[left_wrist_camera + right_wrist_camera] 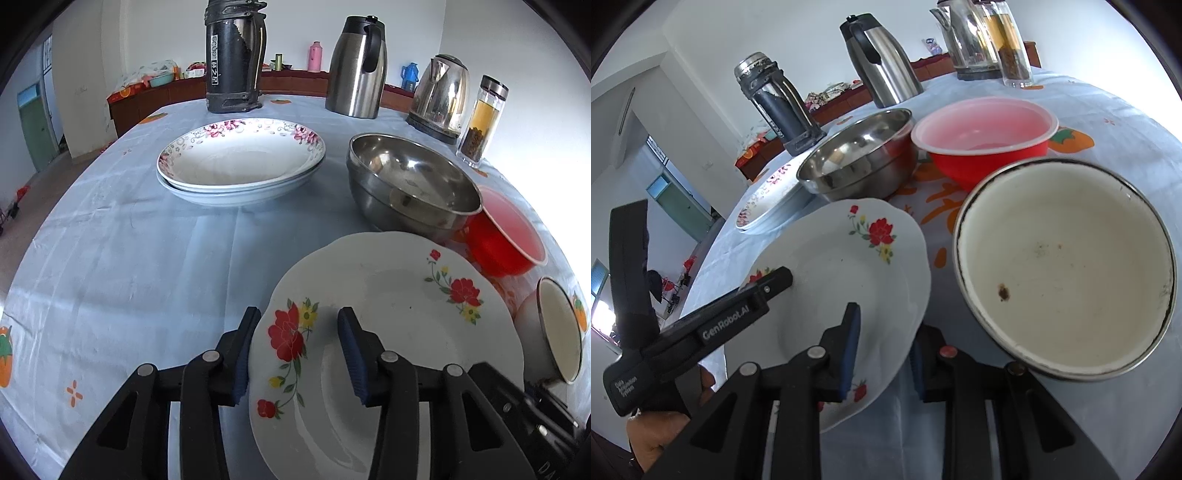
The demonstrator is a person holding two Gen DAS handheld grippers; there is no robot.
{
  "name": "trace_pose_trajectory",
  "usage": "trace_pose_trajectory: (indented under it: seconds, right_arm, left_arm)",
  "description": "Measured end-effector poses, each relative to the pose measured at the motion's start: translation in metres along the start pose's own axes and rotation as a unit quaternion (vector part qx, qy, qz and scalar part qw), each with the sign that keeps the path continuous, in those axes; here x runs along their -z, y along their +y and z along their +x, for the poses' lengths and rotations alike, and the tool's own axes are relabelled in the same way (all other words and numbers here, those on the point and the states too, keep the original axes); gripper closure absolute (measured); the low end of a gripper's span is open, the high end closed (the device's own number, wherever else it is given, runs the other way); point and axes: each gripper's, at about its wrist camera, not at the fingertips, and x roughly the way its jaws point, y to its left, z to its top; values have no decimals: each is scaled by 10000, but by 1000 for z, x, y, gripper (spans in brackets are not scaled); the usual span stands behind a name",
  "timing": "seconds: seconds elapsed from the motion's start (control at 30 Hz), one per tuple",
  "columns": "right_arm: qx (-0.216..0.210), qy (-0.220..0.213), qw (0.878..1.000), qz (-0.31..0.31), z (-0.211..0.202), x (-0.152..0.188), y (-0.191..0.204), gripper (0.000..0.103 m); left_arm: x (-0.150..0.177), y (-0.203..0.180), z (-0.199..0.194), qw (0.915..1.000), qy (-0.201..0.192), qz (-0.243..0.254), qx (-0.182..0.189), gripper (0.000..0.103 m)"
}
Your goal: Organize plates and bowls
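Both our tongs hold one flowered plate (388, 332) by its rim: left tongs (299, 350) stand spread around one edge, right tongs (884, 354) pinch the other. We see it tilted above the table (129, 258), near the steel bowl (410, 184).

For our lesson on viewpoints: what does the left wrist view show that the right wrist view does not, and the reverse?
Only left: the pink flask on the far sideboard. Only right: a person's hand, and a brown spot in the enamel bowl. Both: the flowered plate, steel bowl, red bowl.
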Motion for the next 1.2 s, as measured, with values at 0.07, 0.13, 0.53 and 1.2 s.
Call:
trace_pose_trajectory:
  seconds: [0.07, 0.13, 0.53, 1.2]
  right_arm:
    - [-16, -4, 10000, 11, 0, 0, 0, 79]
    - [-36, 2, 10000, 18, 0, 0, 0, 81]
    - [25, -134, 9988, -475, -9, 6, 20, 85]
    - [-220, -143, 9971, -708, -16, 6, 61, 85]
  left_arm:
    - [2, 1, -2, 10000, 10, -40, -6, 57]
    - [3, 3, -5, 10000, 13, -96, -19, 57]
    - [17, 17, -24, 9997, -94, -184, -136, 57]
    - [14, 51, -60, 9972, -492, -369, -414, 57]
